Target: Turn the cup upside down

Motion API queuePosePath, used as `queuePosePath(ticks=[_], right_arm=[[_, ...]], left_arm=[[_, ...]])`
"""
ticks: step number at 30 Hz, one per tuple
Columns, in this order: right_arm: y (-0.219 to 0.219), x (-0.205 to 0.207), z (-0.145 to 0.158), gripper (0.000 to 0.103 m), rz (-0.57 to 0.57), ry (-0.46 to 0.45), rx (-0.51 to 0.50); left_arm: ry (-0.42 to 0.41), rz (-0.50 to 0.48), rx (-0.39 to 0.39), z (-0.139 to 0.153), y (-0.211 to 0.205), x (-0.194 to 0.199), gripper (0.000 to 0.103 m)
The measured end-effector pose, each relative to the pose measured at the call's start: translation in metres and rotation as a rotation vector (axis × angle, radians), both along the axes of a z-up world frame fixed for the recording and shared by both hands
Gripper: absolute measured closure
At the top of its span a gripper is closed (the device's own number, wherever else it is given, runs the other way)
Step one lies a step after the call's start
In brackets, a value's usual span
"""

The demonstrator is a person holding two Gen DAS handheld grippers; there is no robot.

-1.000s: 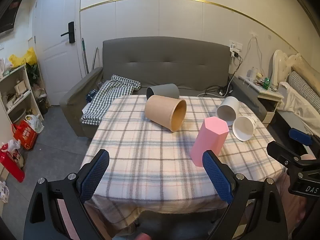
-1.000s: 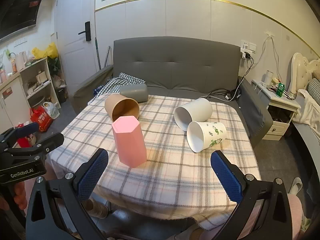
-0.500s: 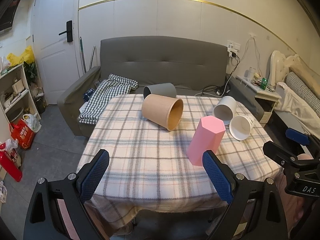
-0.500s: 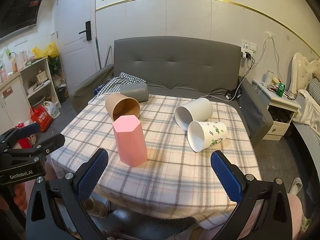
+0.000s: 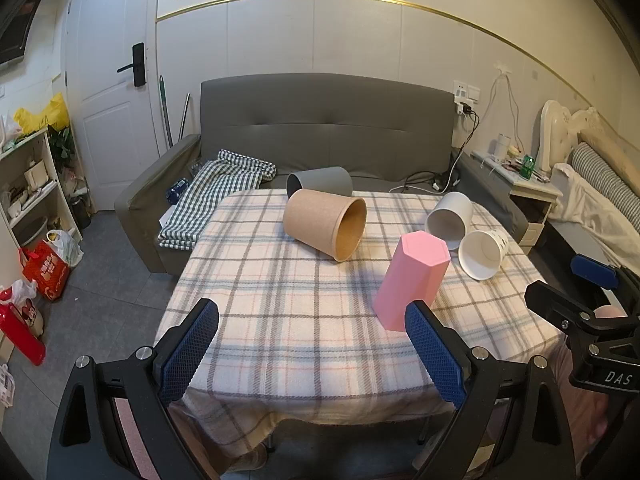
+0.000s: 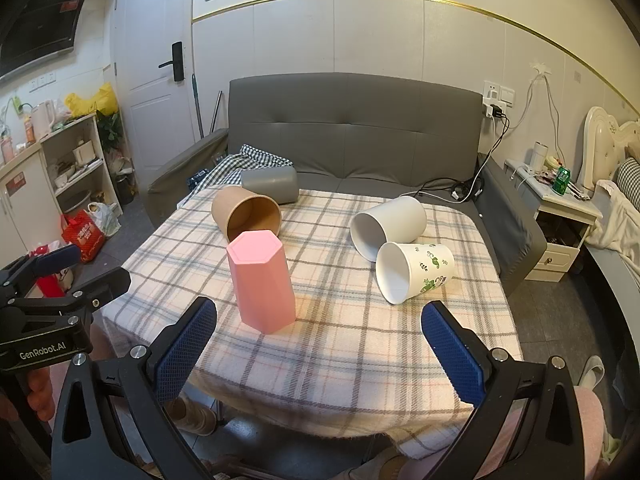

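Observation:
A pink hexagonal cup [image 5: 412, 282] [image 6: 262, 280] stands upside down on the plaid-covered table [image 5: 304, 312] [image 6: 360, 332]. A tan cup [image 5: 326, 222] [image 6: 246, 212], a grey cup [image 5: 320, 182] [image 6: 270, 186], a white cup [image 5: 450, 218] [image 6: 388, 222] and a white cup with green leaf print [image 5: 482, 254] [image 6: 414, 270] all lie on their sides. My left gripper [image 5: 312, 344] is open and empty at the table's near edge. My right gripper [image 6: 318, 348] is open and empty, also at the near edge.
A grey sofa [image 5: 320, 136] with a checked cloth [image 5: 216, 196] stands behind the table. A shelf [image 5: 28, 184] and bags [image 5: 46, 268] are on the left. A nightstand [image 6: 560, 220] and bed are on the right. The door [image 5: 108, 100] is at the back left.
Both grippers have drawn back a little from the table, so the cups look slightly farther away. Nothing on the table has moved.

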State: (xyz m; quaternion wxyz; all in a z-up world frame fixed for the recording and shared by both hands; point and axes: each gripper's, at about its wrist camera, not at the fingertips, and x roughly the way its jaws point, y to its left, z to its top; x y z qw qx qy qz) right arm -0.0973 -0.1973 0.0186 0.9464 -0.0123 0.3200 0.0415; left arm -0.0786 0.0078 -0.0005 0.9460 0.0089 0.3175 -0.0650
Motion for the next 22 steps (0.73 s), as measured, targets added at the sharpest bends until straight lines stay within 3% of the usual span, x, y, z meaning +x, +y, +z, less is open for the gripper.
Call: queuePosePath(ticks=[22], right_arm=[[0.0012,0.0004,-0.0001,0.0,0.005,-0.001,-0.004]], left_arm=[[-0.025,-0.002,0.001,0.0044,0.0048,-0.0045,0.006]])
